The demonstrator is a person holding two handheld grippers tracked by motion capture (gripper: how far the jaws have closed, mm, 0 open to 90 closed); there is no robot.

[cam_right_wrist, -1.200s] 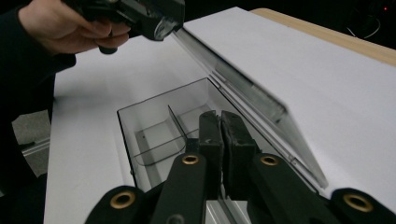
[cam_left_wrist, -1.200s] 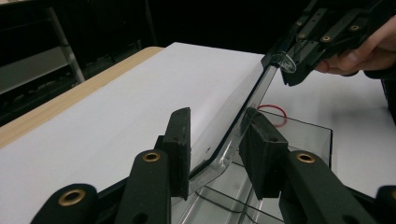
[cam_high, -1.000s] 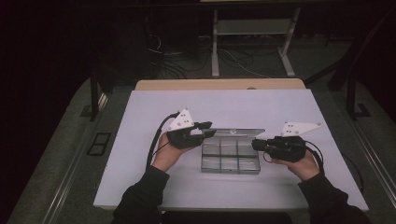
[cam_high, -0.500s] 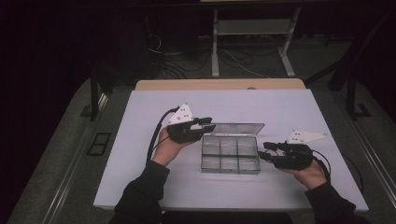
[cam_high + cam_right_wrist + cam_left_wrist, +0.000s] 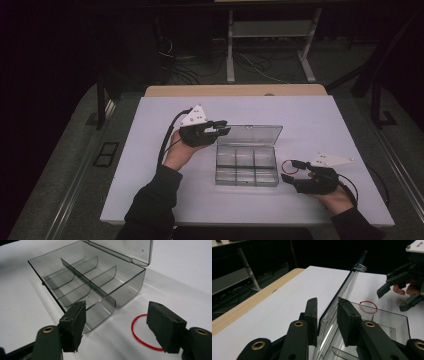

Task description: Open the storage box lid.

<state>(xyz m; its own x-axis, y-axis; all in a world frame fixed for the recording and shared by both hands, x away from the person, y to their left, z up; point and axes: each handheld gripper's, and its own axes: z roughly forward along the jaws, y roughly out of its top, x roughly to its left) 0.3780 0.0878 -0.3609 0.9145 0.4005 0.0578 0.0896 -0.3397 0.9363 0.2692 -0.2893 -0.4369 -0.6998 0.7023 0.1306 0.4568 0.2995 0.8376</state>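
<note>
A clear plastic compartment box (image 5: 246,165) sat near the middle of the white table (image 5: 150,200), its six compartments in two rows and its lid (image 5: 252,134) raised at the far edge. The left gripper (image 5: 223,129) reached in from the left at the lid's left end; in the left gripper view its fingers (image 5: 312,317) stood on either side of the thin lid edge (image 5: 342,292), the left one close against it and the right one with a sliver of gap, so a firm clamp could not be told. The jaws had just been easing closer with the lid between them. The right gripper (image 5: 291,171) lay low on the table just right of the box's near right corner, its jaws apart and just widened, with nothing between them. A thin red rubber band (image 5: 143,332) lay flat on the table just beside that corner, under the open fingers (image 5: 75,322), apart from the box wall (image 5: 130,290).
</note>
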